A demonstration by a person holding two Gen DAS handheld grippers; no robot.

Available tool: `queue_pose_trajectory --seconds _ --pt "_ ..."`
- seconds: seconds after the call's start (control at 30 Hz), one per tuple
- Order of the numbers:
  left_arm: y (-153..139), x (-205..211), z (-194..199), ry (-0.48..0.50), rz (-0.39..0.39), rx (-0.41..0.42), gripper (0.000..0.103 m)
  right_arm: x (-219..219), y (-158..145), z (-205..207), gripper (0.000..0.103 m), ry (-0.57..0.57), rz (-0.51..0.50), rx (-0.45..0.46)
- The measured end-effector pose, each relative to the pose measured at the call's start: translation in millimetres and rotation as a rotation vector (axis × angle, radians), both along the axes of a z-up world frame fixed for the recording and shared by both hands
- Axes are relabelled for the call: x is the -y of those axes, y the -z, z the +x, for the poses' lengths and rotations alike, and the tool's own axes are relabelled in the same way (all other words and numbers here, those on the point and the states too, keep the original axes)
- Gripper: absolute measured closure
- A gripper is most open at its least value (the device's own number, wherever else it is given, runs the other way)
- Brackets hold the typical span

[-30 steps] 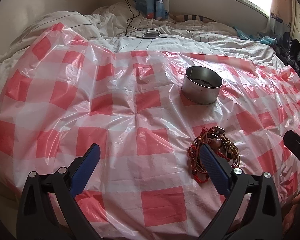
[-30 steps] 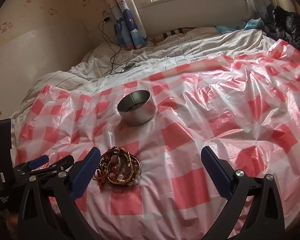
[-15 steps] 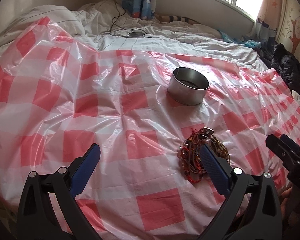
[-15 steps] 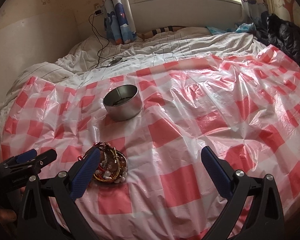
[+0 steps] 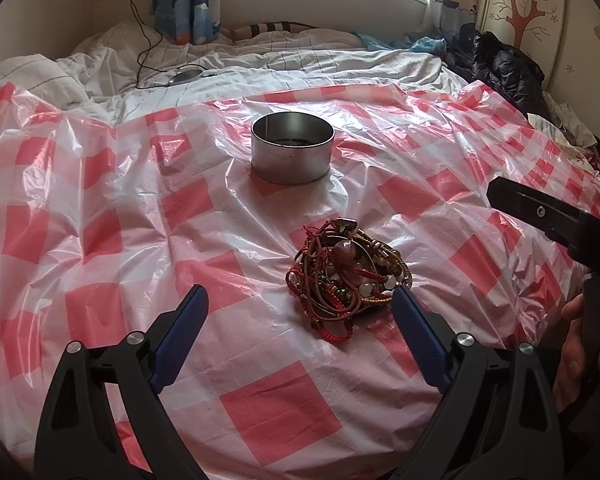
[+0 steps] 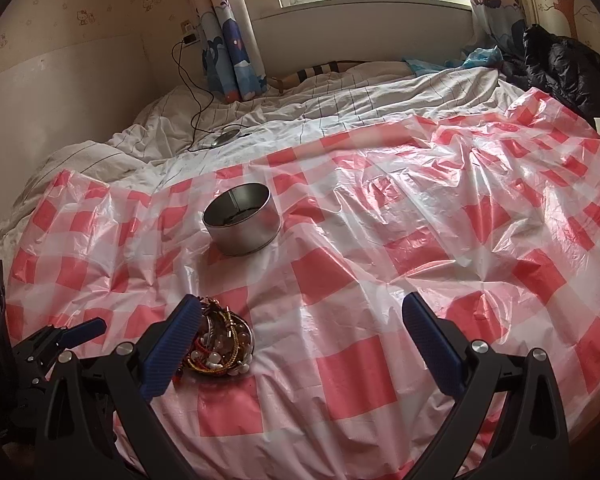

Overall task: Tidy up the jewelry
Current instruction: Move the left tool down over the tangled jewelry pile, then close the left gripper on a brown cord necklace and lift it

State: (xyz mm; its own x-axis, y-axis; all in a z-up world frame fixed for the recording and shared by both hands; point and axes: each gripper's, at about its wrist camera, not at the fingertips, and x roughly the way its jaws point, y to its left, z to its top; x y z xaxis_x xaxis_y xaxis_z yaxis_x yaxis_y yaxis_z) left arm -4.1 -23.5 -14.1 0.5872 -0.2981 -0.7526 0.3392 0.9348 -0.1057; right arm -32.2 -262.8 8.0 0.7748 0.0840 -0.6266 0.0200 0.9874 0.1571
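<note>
A tangled pile of bracelets and beaded cords (image 5: 346,276) lies on the red-and-white checked plastic sheet (image 5: 140,208); it also shows in the right wrist view (image 6: 222,344), partly behind my right gripper's left finger. A round open metal tin (image 5: 292,153) stands beyond the pile, also seen in the right wrist view (image 6: 242,219). My left gripper (image 5: 300,320) is open and empty, just short of the pile, which lies by its right finger. My right gripper (image 6: 300,336) is open and empty, to the right of the pile.
The sheet covers a bed with rumpled white bedding (image 6: 340,100). A cable and a small round device (image 5: 186,76) lie at the back left. A dark jacket (image 5: 504,68) lies at the back right. The right gripper's body (image 5: 556,216) shows at the right edge.
Both grippers have moved forward and lower toward the pile. The pile has shifted from behind the left gripper's right finger to between its fingers. Both grippers stay open.
</note>
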Motion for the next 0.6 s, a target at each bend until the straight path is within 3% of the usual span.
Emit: queue_pose_trajectory --seconds 0.3,0.4,0.47,0.6 --pt "6.4 19.9 18.9 0.062 0.039 0.002 0.034 -0.4 -1.3 -0.5 0.006 -0.008 0.007 0.004" --pt "4.7 17.7 19.0 0.060 0.029 0.017 0.049 1.5 -1.2 -0.3 0.006 -0.008 0.019 0.005" --pt "7.0 16.4 20.7 0.064 0.019 -0.001 0.066 1.7 -1.2 -0.2 0.006 -0.009 0.024 0.005" --pt "13.2 17.4 22.1 0.082 0.007 -0.027 0.082 2.1 -1.1 -0.5 0.006 -0.009 0.026 0.005"
